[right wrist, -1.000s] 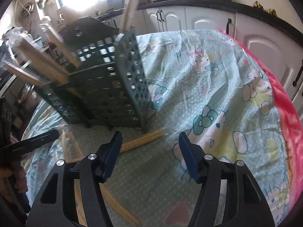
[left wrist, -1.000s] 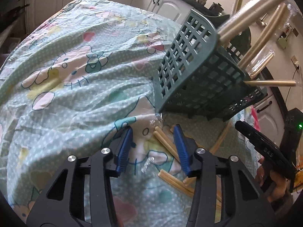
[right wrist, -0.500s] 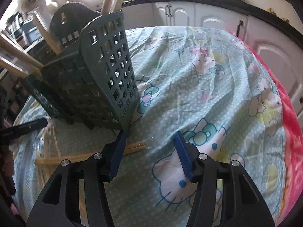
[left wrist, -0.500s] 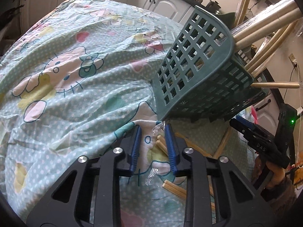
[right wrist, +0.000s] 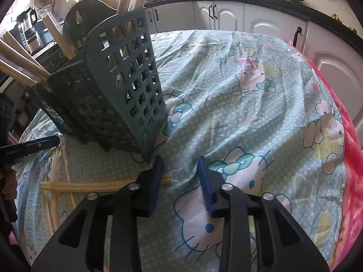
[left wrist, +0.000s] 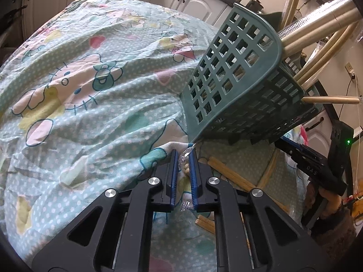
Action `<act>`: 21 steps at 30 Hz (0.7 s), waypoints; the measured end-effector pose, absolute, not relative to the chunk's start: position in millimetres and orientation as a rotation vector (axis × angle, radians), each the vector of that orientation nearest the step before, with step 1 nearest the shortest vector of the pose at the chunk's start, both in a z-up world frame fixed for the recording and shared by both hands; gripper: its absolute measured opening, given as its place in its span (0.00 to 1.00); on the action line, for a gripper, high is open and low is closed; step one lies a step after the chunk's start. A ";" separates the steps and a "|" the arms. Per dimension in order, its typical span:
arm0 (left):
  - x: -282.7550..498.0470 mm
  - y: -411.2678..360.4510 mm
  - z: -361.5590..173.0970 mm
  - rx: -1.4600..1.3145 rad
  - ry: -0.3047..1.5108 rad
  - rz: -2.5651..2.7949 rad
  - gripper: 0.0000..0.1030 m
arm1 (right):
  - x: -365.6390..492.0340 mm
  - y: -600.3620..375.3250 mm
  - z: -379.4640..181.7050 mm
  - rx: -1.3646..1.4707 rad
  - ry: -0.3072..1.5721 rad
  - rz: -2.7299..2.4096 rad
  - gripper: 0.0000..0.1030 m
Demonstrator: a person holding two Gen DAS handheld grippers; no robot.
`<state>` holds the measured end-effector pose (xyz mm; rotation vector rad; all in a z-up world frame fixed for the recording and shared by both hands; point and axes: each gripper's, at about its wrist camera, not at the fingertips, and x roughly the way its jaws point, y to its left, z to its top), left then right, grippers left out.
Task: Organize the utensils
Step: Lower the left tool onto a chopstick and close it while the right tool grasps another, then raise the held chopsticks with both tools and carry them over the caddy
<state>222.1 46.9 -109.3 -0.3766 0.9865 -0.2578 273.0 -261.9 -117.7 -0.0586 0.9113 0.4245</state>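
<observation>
A dark green slotted utensil basket [left wrist: 240, 83] stands on the patterned cloth and holds several wrapped wooden chopstick pairs [left wrist: 317, 34]. More wrapped chopstick pairs [left wrist: 231, 176] lie loose on the cloth below it. My left gripper [left wrist: 183, 158] is shut on the plastic-wrapped end of a chopstick pair just under the basket's corner. In the right wrist view, my right gripper [right wrist: 179, 170] is open, its jaws straddling the wrapped end of a chopstick pair [right wrist: 102, 184] beside the basket [right wrist: 118, 95].
The table is covered by a green cartoon-print cloth [left wrist: 79, 79] with a red blanket [right wrist: 354, 158] at its right edge. White kitchen cabinets [right wrist: 226, 15] stand behind. The other gripper shows in each view [left wrist: 313, 167].
My left gripper closed from wide open onto the wrapped chopstick end and moved toward the basket. My right gripper moved down and forward over another chopstick pair's end, staying open.
</observation>
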 end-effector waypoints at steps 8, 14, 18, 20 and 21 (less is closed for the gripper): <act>215.4 54.5 -107.7 -0.404 0.973 -0.267 0.03 | 257.4 -269.4 -112.7 -0.056 0.890 0.392 0.07; 203.9 61.0 -100.0 -0.426 0.941 -0.264 0.02 | 236.2 -280.9 -96.0 -0.021 0.836 0.393 0.04; 193.4 64.7 -86.3 -0.434 0.900 -0.263 0.02 | 222.1 -284.8 -82.1 -0.005 0.807 0.395 0.03; 186.6 65.9 -75.2 -0.442 0.870 -0.272 0.02 | 212.4 -286.3 -70.2 0.006 0.778 0.399 0.03; 183.9 65.0 -70.9 -0.440 0.857 -0.275 0.02 | 211.2 -286.0 -65.0 0.008 0.767 0.401 0.03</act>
